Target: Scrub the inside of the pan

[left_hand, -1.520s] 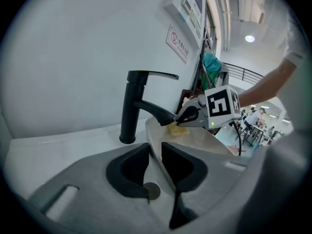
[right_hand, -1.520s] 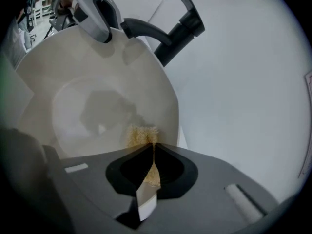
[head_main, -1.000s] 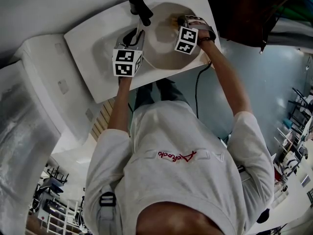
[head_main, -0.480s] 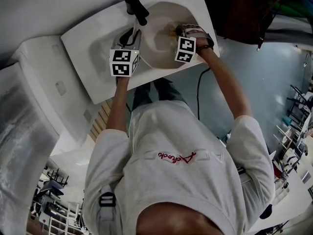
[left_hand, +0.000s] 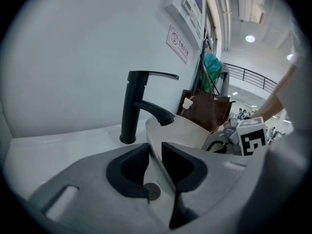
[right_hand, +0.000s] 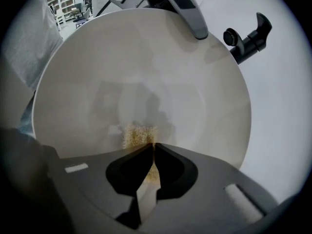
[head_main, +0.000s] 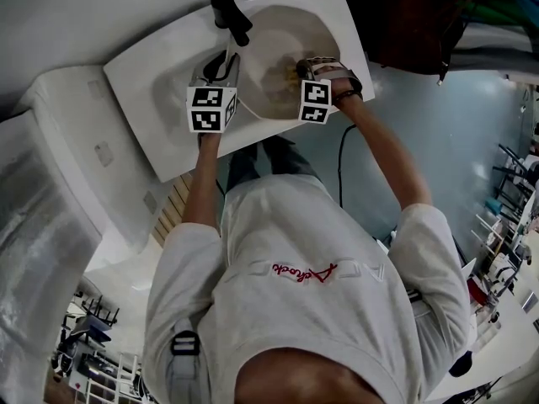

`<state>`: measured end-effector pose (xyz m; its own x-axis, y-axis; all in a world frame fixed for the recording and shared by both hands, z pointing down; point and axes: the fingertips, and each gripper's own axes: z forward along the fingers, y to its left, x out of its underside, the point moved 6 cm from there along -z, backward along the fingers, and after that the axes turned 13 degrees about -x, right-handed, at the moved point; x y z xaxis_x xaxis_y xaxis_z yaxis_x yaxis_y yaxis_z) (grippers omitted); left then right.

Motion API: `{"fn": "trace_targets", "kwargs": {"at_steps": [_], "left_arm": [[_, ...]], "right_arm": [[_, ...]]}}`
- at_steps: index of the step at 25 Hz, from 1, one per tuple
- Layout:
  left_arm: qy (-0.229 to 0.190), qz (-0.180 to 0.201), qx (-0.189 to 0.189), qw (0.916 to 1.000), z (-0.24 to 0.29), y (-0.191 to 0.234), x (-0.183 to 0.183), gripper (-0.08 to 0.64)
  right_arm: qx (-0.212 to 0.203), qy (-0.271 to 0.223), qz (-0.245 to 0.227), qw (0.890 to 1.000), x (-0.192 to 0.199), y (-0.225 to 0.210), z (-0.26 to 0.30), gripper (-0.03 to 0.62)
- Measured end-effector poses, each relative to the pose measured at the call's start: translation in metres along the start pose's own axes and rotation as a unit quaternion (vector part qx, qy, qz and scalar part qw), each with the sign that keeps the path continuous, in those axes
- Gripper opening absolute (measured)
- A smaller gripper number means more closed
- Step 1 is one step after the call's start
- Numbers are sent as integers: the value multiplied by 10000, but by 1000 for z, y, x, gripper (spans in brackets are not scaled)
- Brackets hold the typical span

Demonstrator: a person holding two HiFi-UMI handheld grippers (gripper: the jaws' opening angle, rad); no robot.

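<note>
Pan (right_hand: 146, 67) stays pinched at the rim in your left tongs (left_hand: 156, 152); right tongs (right_hand: 152, 149), clamped on the scrub pad (right_hand: 138, 135), have dragged it toward you, mid-scrub.

Head view looks steeply down; close gripper views share the pan (right_hand: 146, 72) (and tap (left_hand: 132, 106)).
</note>
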<state>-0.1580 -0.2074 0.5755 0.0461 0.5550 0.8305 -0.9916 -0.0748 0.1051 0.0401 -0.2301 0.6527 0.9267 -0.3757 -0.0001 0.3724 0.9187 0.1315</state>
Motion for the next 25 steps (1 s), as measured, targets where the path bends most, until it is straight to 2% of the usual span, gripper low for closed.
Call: {"fn": "trace_targets", "kwargs": {"at_steps": [8,13,21,25], "left_arm": [[12,7,9,10000,0,0,0,81],[78,68,42,9999,0,0,0,83],[126,141,170,9997,-8,-1,-3,97],[15,220,181,9996,-14,1,-9,101]], "right_arm": [[-140,-71,-223,9996,-14,25,-2,25],[-181,-135,-139,9996,-21,31,-5,25],[163,-685,671,9953,-29,17,-29,25],[450,-1167,1429,9818,-32,1,-44,25]]}}
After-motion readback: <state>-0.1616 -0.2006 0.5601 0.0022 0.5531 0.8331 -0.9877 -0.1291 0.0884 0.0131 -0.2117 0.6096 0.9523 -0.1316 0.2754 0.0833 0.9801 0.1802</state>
